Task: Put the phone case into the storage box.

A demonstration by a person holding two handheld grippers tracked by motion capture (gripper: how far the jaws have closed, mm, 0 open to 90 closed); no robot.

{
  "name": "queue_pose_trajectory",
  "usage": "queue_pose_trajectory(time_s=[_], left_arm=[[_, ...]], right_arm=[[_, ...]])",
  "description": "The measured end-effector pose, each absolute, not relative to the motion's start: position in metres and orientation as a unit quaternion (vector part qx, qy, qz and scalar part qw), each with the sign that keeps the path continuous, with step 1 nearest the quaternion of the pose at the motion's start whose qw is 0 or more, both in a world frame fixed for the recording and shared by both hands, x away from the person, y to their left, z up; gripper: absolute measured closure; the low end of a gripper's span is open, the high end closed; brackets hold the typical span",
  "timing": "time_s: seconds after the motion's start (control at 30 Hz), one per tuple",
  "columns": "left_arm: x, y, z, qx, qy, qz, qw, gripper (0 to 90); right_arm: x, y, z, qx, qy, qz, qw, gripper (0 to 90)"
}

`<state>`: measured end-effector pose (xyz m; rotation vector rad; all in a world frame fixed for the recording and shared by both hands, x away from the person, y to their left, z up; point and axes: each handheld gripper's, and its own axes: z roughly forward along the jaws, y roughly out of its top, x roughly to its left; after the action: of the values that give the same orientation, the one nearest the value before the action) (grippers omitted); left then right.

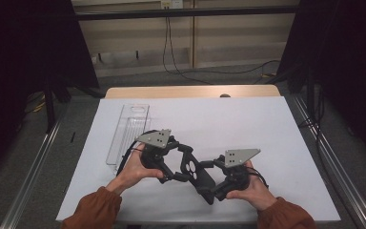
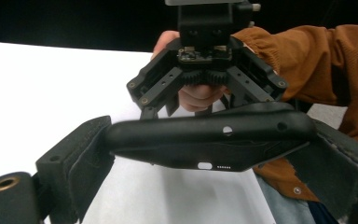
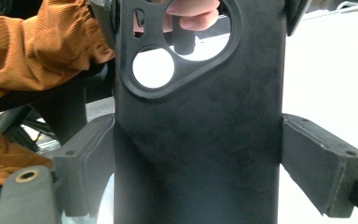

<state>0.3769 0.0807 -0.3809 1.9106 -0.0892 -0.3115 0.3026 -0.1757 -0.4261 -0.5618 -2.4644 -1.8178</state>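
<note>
A black phone case (image 1: 196, 172) with a large camera cut-out is held above the white sheet between both grippers. In the high view my left gripper (image 1: 181, 160) grips its far-left end and my right gripper (image 1: 210, 185) its near-right end. The left gripper view shows the case (image 2: 205, 140) lying edge-on across the frame, with my left gripper (image 2: 209, 156) shut on it and the other gripper beyond. In the right gripper view the case (image 3: 200, 140) stands upright, and my right gripper (image 3: 198, 163) presses both its sides.
A clear plastic tray (image 1: 126, 133) lies on the white sheet (image 1: 248, 124) at the left, just beyond the left hand. The wooden table edge (image 1: 190, 91) runs along the far side. Dark curtains and metal rails flank the table.
</note>
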Motion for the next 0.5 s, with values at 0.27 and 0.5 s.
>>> queue_pose_trajectory(time_s=[0.27, 0.5], left_arm=[[0.3754, 0.0799, -0.3810, 0.814, -0.044, -0.137, 0.563, 11.4], [0.3748, 0.0803, -0.3801, 0.816, -0.042, -0.138, 0.560, 12.7]], right_arm=[[0.3018, -0.1742, -0.4271, -0.176, -0.796, -0.580, 0.018, 14.6], [0.3018, -0.1739, -0.4269, -0.174, -0.796, -0.580, 0.019, 14.6]])
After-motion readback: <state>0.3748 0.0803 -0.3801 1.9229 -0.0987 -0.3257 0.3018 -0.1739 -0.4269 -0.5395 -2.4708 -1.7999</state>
